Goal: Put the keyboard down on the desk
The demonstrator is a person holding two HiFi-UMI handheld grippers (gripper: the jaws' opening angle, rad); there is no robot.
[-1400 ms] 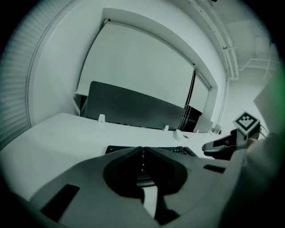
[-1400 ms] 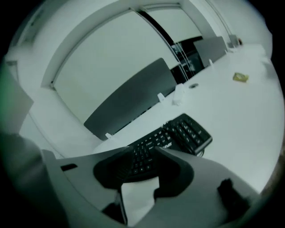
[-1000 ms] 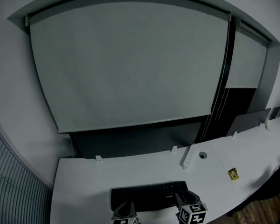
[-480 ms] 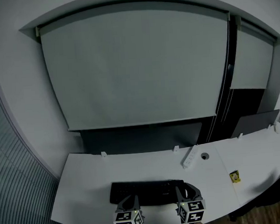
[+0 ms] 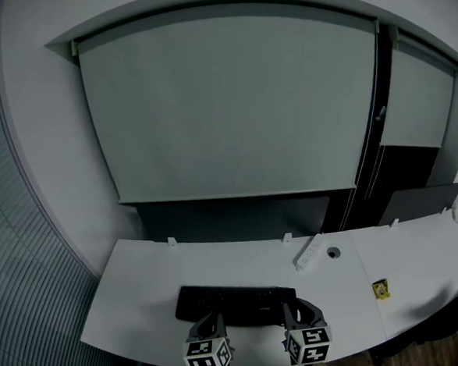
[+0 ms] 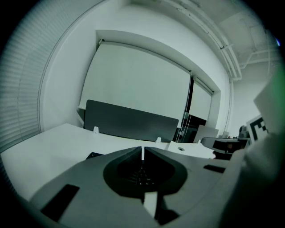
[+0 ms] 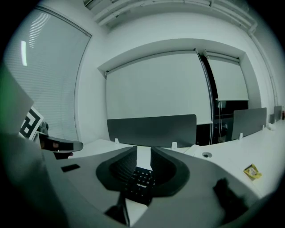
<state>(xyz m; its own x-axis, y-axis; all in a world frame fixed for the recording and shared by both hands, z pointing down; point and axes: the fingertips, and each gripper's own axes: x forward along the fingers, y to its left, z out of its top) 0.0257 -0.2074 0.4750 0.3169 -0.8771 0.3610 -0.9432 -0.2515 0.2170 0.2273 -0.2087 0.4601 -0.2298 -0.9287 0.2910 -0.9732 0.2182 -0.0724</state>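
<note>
Just ahead of both tools, the black rectangular keyboard (image 5: 234, 304), its print illegible, lies on the white curved desk (image 5: 136, 302). The left gripper (image 6: 142, 149) is closed and empty. The right gripper (image 7: 143, 153) has just been closing, its jaws apart with the keyboard showing between them, unpinched.

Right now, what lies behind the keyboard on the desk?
Bare desk, then a dark divider panel; a white power strip lies farther right. Anything directly behind the panel is hidden.

Keyboard (image 5: 233, 301) lies on desk (image 5: 142, 280); power strip (image 5: 308, 252) behind it.
</note>
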